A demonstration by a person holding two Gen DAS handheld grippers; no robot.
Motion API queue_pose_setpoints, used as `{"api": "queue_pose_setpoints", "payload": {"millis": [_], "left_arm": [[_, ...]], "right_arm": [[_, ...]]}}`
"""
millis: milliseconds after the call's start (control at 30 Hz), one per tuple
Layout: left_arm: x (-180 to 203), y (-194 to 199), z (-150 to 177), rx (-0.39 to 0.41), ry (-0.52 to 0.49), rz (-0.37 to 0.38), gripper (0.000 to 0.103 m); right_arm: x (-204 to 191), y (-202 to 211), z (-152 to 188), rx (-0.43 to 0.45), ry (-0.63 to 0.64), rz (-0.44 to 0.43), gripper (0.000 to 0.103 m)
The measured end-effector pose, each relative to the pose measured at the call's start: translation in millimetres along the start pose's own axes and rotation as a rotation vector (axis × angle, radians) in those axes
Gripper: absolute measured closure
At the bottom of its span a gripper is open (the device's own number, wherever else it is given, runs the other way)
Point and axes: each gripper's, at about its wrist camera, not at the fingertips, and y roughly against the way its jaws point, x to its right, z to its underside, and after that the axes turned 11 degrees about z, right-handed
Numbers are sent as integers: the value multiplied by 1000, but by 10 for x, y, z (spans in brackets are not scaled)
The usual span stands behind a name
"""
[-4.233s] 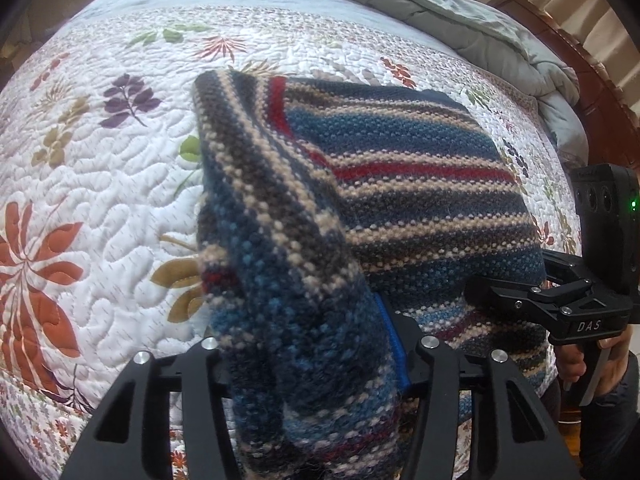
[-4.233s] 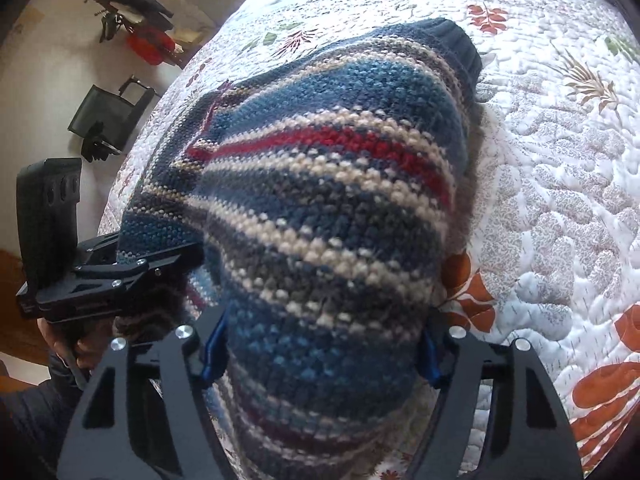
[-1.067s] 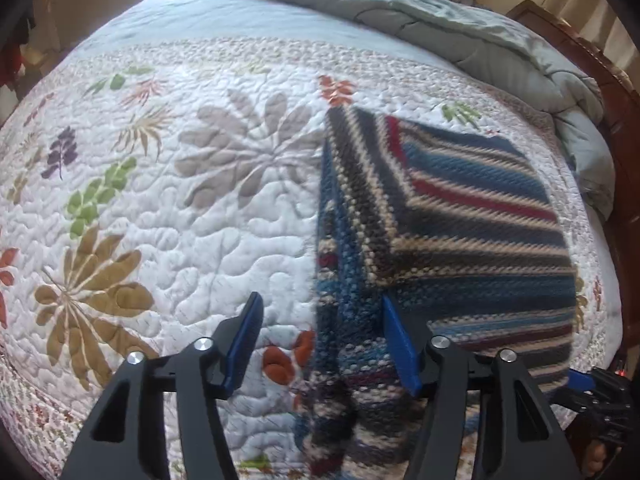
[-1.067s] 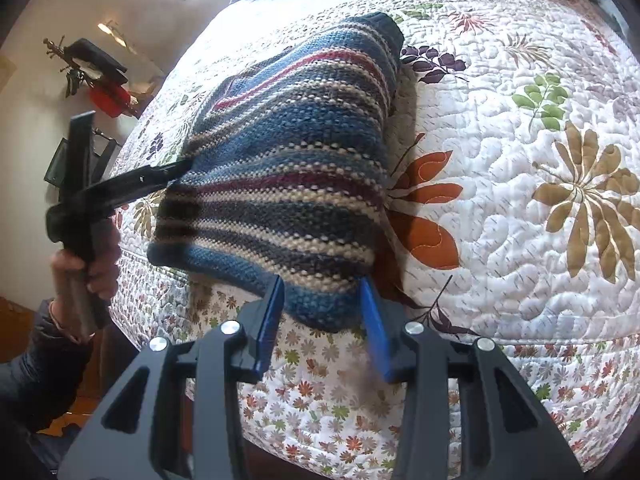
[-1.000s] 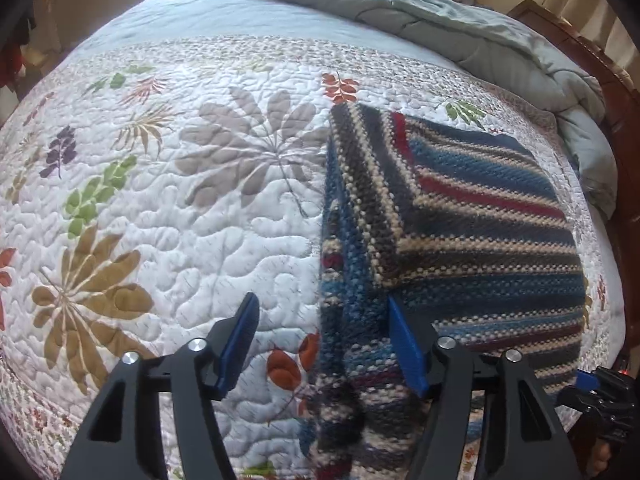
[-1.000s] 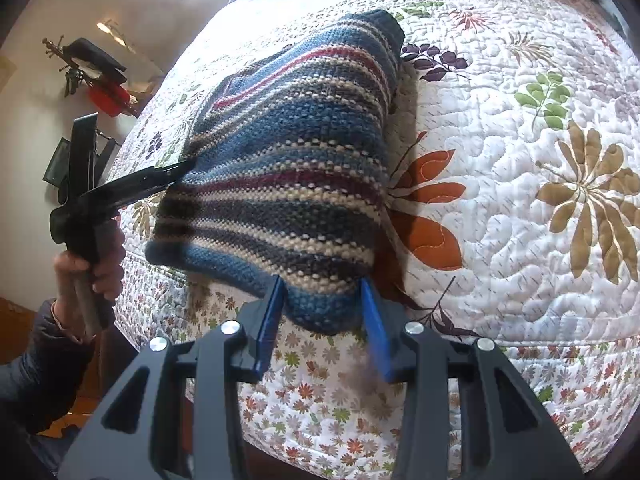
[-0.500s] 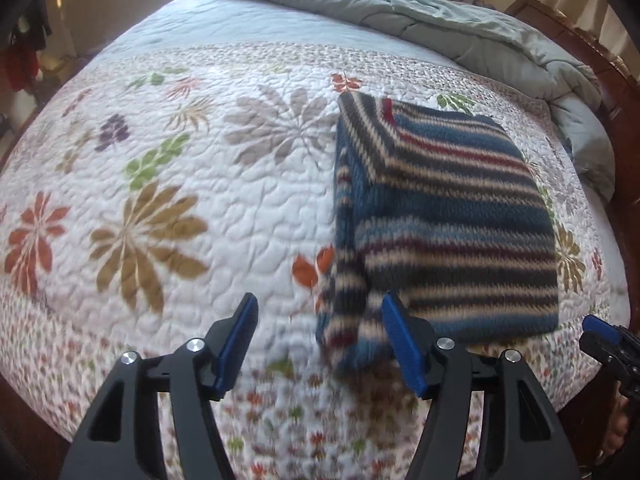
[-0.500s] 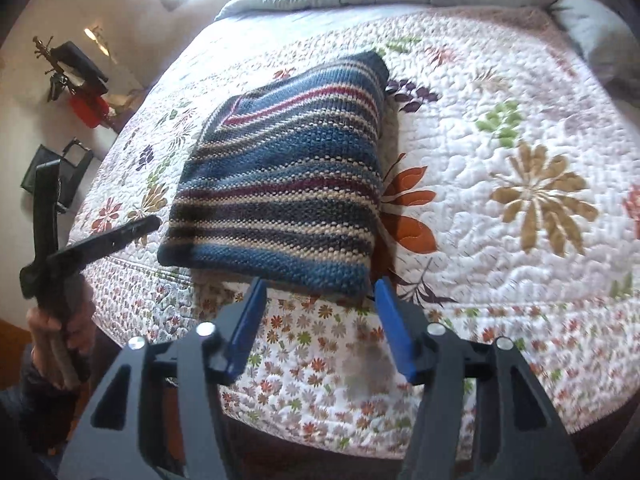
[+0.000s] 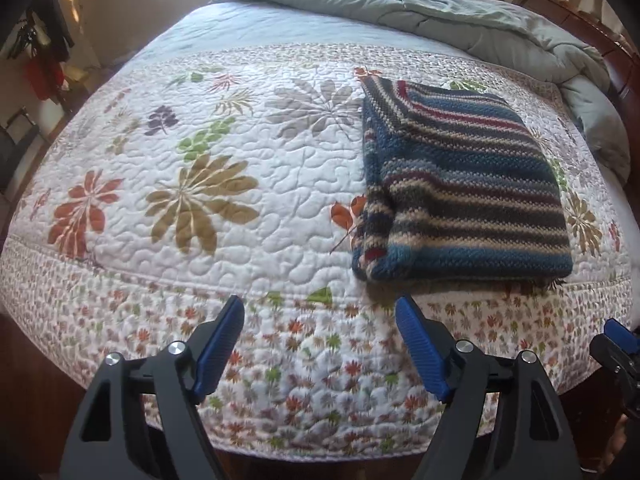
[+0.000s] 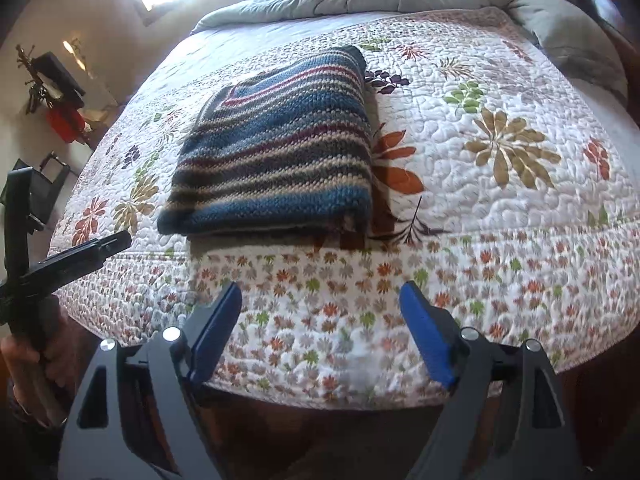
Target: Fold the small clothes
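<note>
Both grippers backed off and let go: your left gripper (image 9: 320,320) and right gripper (image 10: 320,308) gape empty. Folded sweater (image 9: 460,184) lies on quilt (image 9: 248,208), ahead-right of left, ahead-left of right, neither clearly nearer

Folded sweater (image 9: 460,184) lying on quilt (image 9: 240,184), right of centre in left wrist frame, near front edge. Comforter (image 9: 440,12) bunched behind, along upper frame. Left gripper (image 9: 320,312) and right gripper (image 10: 320,300) before the quilt edge, apart from sweater.

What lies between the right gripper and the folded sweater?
Only floral quilt separates the right gripper from the sweater, as the right wrist view shows.
</note>
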Motion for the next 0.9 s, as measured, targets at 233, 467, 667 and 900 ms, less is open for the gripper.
{"api": "queue_pose_setpoints", "payload": {"millis": [233,467,667,900], "left_arm": [[137,227,98,32,-51,-17,19],[257,462,72,86,-98,-37,15],[310,529,51,98,-118,-54,14],[326,509,51,91,-120,-52,14]], "right_arm": [[-146,69,54,4,10,13,16],[-283,210,-79,51,29,31,13],[-349,197,-145,52,29,19,13],[-369,143,-140,36,26,22,13]]}}
